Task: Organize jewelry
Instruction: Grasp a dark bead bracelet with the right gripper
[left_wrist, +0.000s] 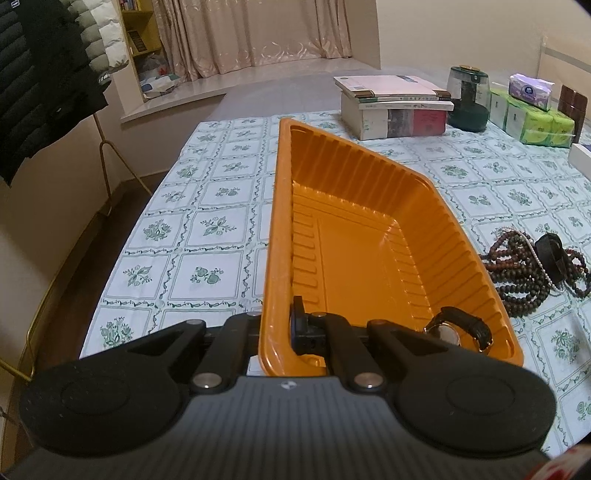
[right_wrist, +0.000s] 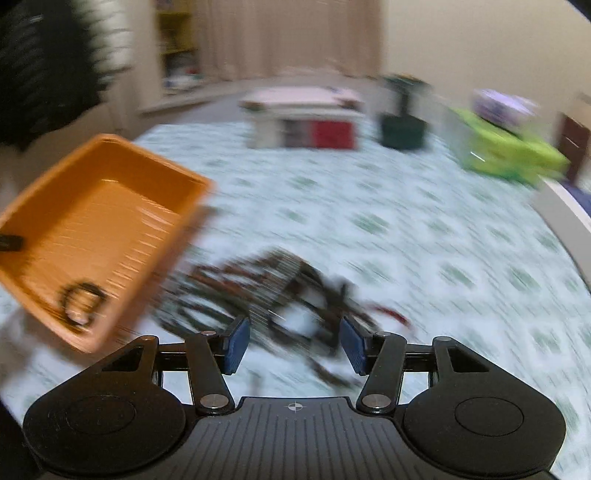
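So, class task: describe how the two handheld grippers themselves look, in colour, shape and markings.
Both are black, with a ribbed grey body bearing a small round crosshair mark, silver pivot pins and rounded side lobes. The right gripper has blue ribbed pads; the left gripper shows dark fingers.

A counter covered in a white cloth printed with green floral squares (left_wrist: 218, 225) fills the middle of the scene. At its far right edge lies a stack of books with a pale pink cover on top (left_wrist: 395, 105). Just right of the stack stands a dark green jar with a gold-topped lid (left_wrist: 467, 99), then light green tissue packs (left_wrist: 535, 123) with a purple-and-white tissue pack (left_wrist: 530, 88) resting on them. Beige patterned curtains (left_wrist: 255, 33) hang at the far wall, a yellow bookshelf (left_wrist: 142, 33) stands left of them, and black and white padded jackets (left_wrist: 48, 70) hang at the near left.
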